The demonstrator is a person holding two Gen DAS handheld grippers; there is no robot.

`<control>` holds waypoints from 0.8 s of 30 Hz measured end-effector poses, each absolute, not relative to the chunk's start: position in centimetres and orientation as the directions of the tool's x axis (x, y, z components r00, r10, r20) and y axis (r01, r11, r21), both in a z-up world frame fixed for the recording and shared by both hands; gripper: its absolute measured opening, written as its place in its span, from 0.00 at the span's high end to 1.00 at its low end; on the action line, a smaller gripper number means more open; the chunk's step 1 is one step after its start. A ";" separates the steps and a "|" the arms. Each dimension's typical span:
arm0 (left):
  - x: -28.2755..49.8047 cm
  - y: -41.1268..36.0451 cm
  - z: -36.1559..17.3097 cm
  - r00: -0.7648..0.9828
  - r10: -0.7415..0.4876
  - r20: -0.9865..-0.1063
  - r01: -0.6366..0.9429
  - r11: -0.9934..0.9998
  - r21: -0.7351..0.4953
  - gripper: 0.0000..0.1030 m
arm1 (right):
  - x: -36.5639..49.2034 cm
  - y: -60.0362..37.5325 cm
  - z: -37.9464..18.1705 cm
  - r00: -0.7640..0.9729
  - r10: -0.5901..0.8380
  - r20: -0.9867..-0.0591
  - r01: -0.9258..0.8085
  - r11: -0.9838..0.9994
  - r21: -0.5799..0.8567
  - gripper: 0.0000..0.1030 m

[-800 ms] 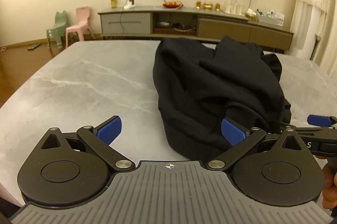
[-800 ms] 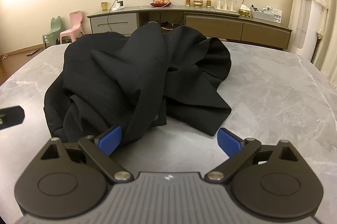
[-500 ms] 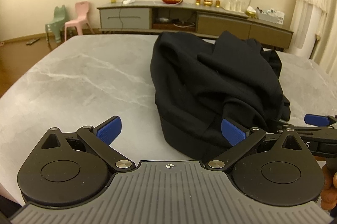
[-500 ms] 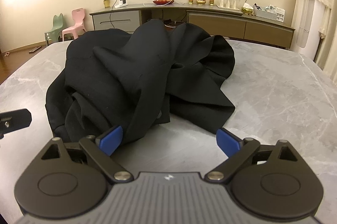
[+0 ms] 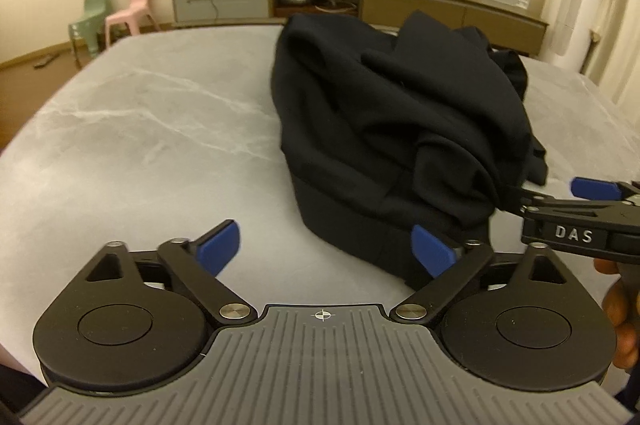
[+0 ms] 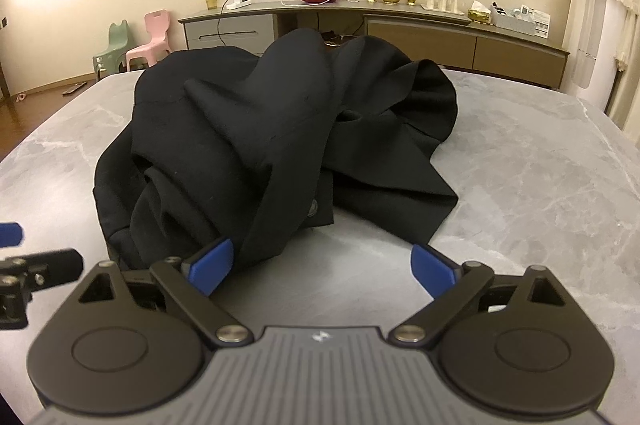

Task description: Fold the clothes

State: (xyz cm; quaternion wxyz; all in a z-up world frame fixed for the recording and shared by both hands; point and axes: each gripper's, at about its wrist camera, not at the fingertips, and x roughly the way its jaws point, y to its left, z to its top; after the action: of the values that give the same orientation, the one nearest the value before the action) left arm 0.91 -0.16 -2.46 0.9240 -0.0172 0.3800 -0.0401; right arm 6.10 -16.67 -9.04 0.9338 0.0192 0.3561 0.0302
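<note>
My left gripper (image 5: 326, 245) hangs wide open over bare grey marble-veined desk (image 5: 140, 145), its right blue pad at the hem of the black garment (image 5: 392, 129), a soft, matte, crumpled heap lying mid-desk. My right gripper (image 6: 322, 261) is equally spread, gripping nothing, its left pad touching a drooping fold. Compared with 0.8 seconds ago, the left camera sits higher and tilts down more. Behind stands a long sideboard (image 6: 400, 21).
</note>
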 end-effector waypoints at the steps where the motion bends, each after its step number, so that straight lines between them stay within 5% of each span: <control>1: 0.9 -0.1 -2.6 0.701 -0.101 -0.706 0.067 0.995 -0.076 0.31 | 6.2 -16.7 -9.1 0.743 0.076 -0.665 -0.048 0.997 0.060 0.05; 4: 0.9 0.1 -2.8 0.688 -0.136 -0.713 0.082 0.991 -0.109 0.49 | 6.1 -16.9 -9.0 0.737 0.115 -0.666 -0.079 0.993 0.084 0.25; 6: 0.6 0.0 -2.7 0.692 -0.139 -0.708 0.087 0.990 -0.110 0.64 | 6.0 -16.8 -8.8 0.732 0.146 -0.666 -0.104 0.989 0.102 0.50; 8: 0.3 -0.1 -2.4 0.703 -0.131 -0.699 0.090 0.991 -0.095 0.97 | 6.0 -16.5 -8.8 0.728 0.167 -0.665 -0.127 0.986 0.109 0.65; 11: 0.2 -0.4 -2.1 0.718 -0.105 -0.688 0.089 0.994 -0.059 1.00 | 5.8 -16.1 -8.9 0.727 0.174 -0.664 -0.146 0.984 0.099 0.94; 24: -0.2 0.6 -1.8 0.731 -0.058 -0.680 0.050 0.998 -0.031 1.00 | 5.0 -15.8 -7.9 0.759 0.181 -0.625 -0.160 0.983 0.090 0.97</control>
State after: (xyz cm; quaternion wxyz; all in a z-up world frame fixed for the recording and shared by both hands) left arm -0.19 0.63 -1.78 0.9304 -0.0053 0.3654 -0.0291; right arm 4.97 -15.79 -7.88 0.9377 0.0155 0.3350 0.0910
